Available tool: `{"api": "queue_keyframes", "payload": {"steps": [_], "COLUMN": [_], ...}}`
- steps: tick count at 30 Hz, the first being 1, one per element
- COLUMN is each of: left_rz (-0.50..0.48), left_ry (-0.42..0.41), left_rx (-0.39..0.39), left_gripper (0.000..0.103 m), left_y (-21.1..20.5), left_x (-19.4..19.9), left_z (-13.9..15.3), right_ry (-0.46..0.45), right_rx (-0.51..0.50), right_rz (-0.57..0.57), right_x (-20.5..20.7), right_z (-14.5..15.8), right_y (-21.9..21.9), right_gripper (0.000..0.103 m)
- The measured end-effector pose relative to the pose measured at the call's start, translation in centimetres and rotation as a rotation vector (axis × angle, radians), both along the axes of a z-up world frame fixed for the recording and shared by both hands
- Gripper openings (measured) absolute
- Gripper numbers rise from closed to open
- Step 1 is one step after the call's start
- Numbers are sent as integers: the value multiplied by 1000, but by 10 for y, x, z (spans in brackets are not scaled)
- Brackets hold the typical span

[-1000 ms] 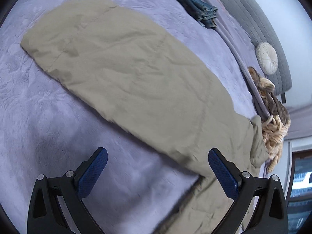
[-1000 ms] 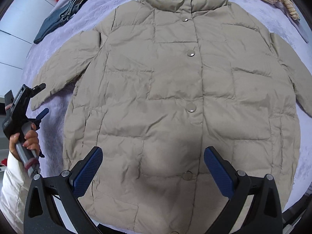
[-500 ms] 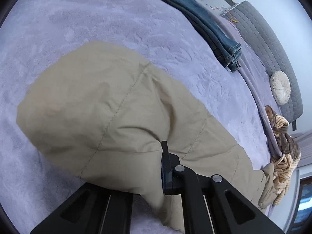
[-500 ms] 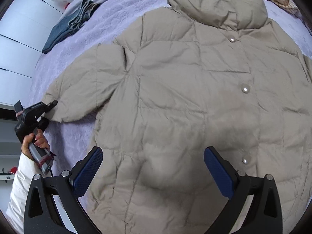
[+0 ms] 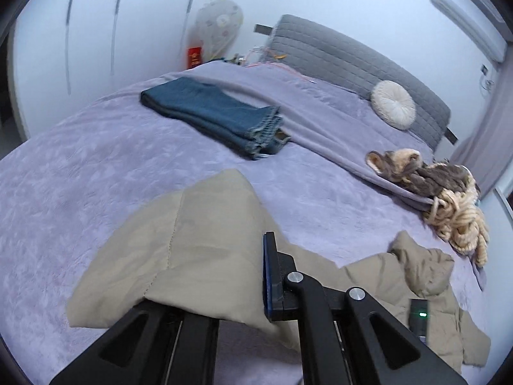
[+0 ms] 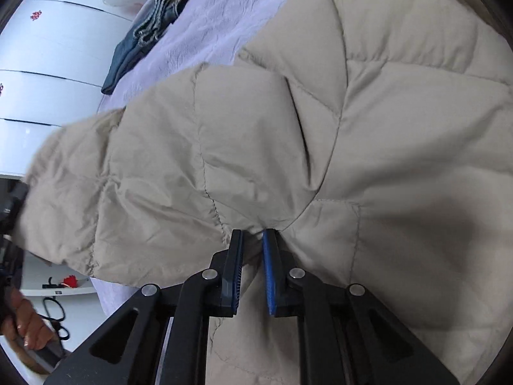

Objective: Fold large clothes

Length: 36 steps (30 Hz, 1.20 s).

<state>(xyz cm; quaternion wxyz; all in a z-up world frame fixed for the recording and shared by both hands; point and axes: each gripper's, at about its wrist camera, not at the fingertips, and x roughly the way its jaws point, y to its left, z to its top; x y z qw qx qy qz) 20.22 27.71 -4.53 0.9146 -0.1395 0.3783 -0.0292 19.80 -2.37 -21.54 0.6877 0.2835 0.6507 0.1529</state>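
Half a second ago our right tongs (image 6: 251,240) hung wide open above the spread beige puffer coat (image 6: 368,122); now they have closed on a pinch of its quilted fabric at the seam where the sleeve (image 6: 154,176) meets the body, the two blue-lined fingers (image 6: 268,272) standing near each other with cloth bunched between their tips. Our left tongs (image 5: 243,276) were already clamped on the cuff end of that sleeve, and they remain so, but the camera has tipped up from the cloth to take in the room: the sleeve end (image 5: 192,250) now drapes over the left finger and hides it, while the right finger (image 5: 268,276) presses against the fabric. The coat lies on the lilac bed cover (image 5: 80,166), its collar (image 5: 423,266) rumpled off to the right in the left view. Past it we see folded blue jeans (image 5: 214,112), a round cream cushion (image 5: 392,104) against the grey headboard (image 5: 336,57), and a tan and brown heap of knitwear (image 5: 449,199). In the right view our left hand (image 6: 25,327) grips its handle at the lower left edge, beside the bed, with the sleeve stretched between the two tongs.
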Motion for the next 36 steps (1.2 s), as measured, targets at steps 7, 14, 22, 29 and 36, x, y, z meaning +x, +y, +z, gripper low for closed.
{"api": "queue_keyframes", "payload": {"steps": [7, 14, 22, 29, 36], "left_rz": [-366, -691, -785, -710, -457], "left_ry": [-55, 47, 200, 120, 136], "left_rx": [-43, 78, 421, 404, 306], "left_gripper": [8, 9, 9, 103, 103], "left_y": [-149, -328, -384, -351, -247], "left_x": [-3, -24, -61, -85, -69], "left_z": [32, -14, -126, -103, -72], "right_ry": [13, -85, 0, 5, -154], "right_rx": [63, -82, -147, -171, -309], "right_rz": [98, -106, -300, -273, -120], "right_x": [-4, -54, -104, -108, -88], "right_z": [11, 55, 53, 59, 104], "right_y": [-13, -133, -213, -220, -180], "right_gripper": [13, 13, 14, 19, 82]}}
